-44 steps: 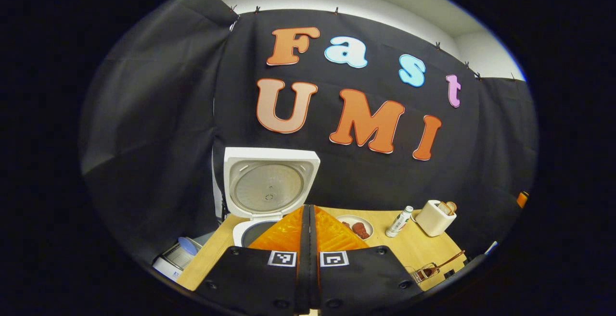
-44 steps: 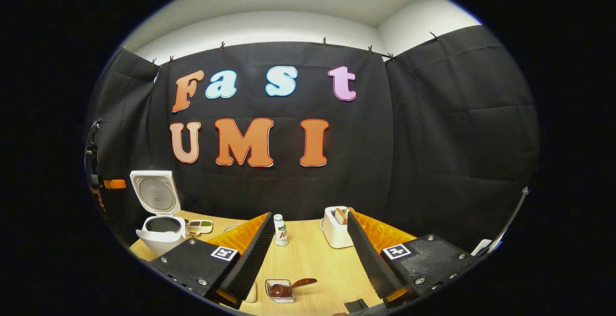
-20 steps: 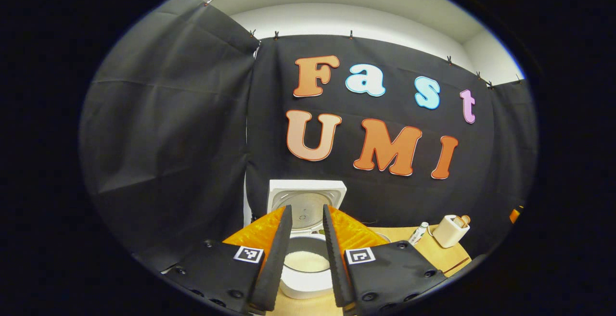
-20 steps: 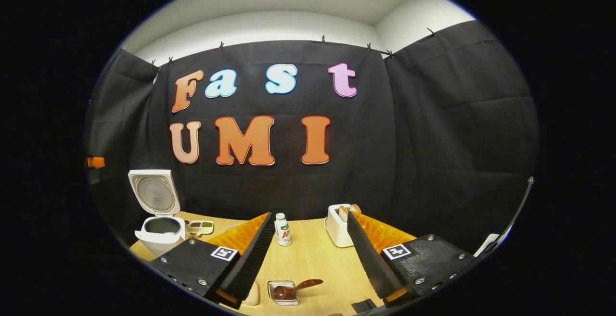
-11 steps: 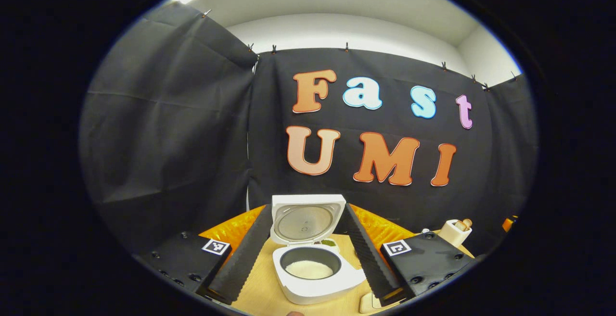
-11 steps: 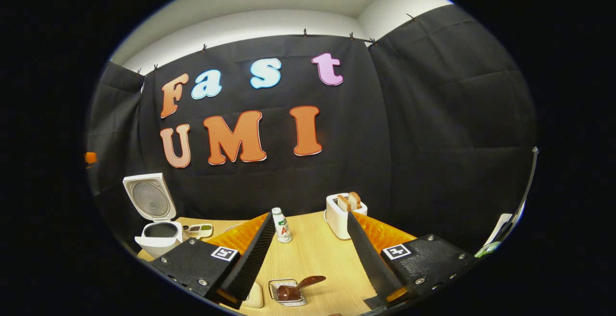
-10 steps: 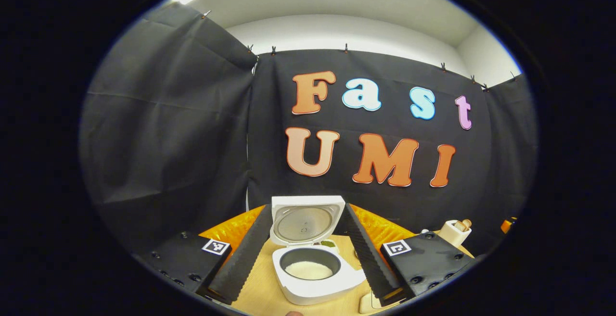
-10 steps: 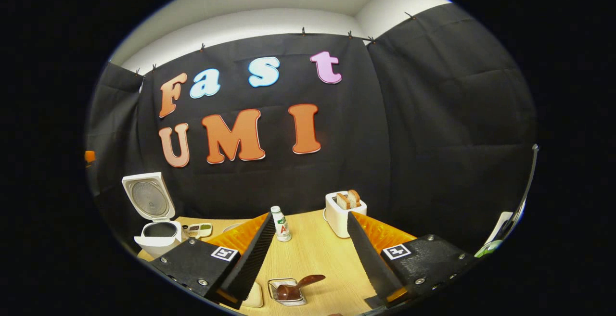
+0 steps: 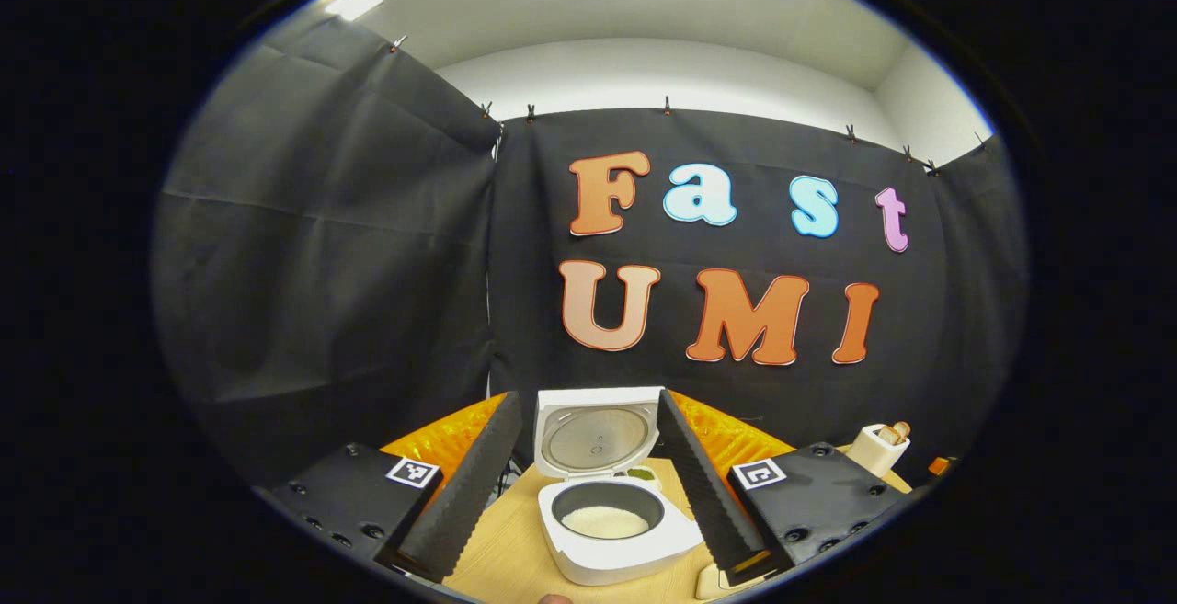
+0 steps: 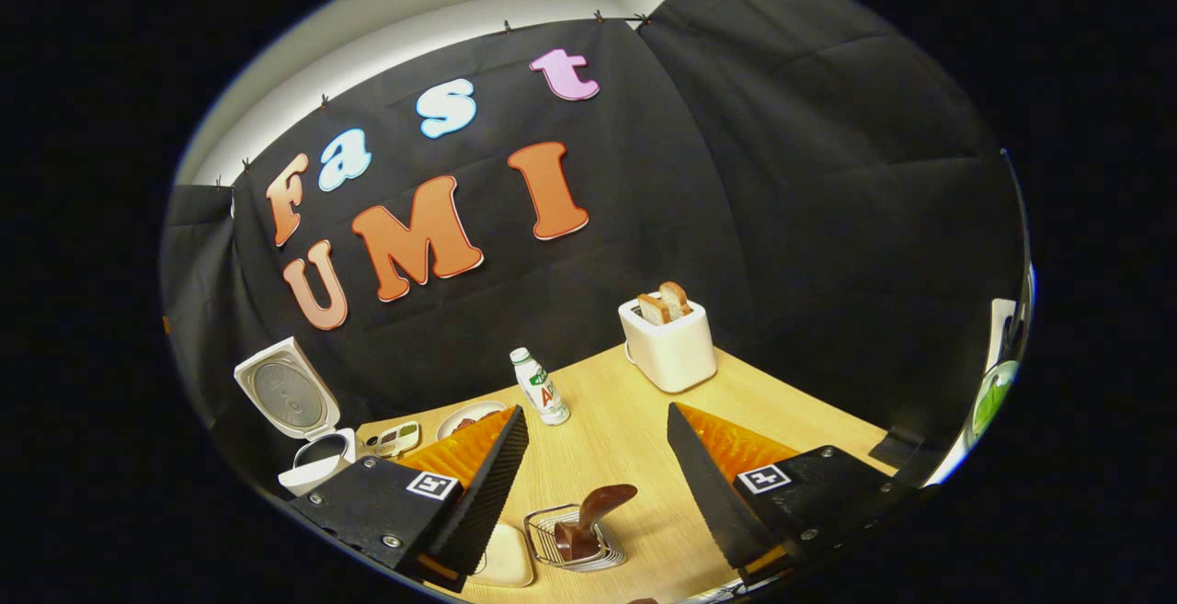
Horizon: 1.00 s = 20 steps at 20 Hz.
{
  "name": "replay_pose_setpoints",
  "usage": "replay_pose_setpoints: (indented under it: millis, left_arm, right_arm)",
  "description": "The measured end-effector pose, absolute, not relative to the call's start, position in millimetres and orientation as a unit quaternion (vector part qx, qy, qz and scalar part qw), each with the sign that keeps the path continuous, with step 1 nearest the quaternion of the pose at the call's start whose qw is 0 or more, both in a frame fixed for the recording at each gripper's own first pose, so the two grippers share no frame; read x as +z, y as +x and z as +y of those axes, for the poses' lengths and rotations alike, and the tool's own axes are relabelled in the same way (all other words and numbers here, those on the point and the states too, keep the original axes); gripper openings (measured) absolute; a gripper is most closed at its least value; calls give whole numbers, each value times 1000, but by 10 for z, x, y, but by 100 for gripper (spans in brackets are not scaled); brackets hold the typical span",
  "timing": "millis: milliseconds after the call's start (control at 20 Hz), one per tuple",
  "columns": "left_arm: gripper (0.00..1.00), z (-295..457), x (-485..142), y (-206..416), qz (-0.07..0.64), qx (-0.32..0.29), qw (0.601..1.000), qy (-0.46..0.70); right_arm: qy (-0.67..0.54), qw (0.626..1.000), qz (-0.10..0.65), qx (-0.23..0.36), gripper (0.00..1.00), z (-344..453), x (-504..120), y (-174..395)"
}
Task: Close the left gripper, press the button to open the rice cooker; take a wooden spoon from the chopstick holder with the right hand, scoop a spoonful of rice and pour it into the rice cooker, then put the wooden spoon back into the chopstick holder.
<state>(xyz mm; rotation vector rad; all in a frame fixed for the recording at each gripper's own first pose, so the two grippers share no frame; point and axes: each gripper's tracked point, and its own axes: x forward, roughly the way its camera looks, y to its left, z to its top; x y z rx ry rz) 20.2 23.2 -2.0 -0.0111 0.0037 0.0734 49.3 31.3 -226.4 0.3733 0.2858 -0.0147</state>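
The white rice cooker [image 9: 618, 544] stands on the wooden table with its lid [image 9: 598, 437] raised, and white rice lies in its dark pot [image 9: 605, 520]. My left gripper [image 9: 587, 399] is open, its fingers either side of the cooker and apart from it. In the right gripper view the wire chopstick holder [image 10: 552, 540] sits near the front edge, the dark wooden spoon [image 10: 596, 507] standing in it. My right gripper [image 10: 596, 411] is open above and behind the holder, holding nothing. The cooker [image 10: 308, 452] also stands at far left there.
A white toaster [image 10: 669, 343] with bread stands at the back, a small bottle [image 10: 541, 388] left of it. A plate [image 10: 464, 420] and a small compartment tray [image 10: 394, 438] lie near the cooker. A cream dish [image 10: 506, 560] sits left of the holder.
My left gripper went from shut to open and drew back from the open cooker. My right gripper tilted down and came closer to the chopstick holder.
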Motion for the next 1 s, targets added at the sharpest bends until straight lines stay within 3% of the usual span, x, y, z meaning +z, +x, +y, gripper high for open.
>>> replay_pose_setpoints:
  millis: [700, 1000]
  left_arm:
    - [98, 249, -162, 185, 27, 38, 999, -3]
    - [100, 317, -180, 212, 30, 47, 998, 8]
  right_arm:
    - [309, 920, 239, 15, 92, 699, -3160, 515]
    - [330, 907, 262, 19, 62, 804, -3332, 575]
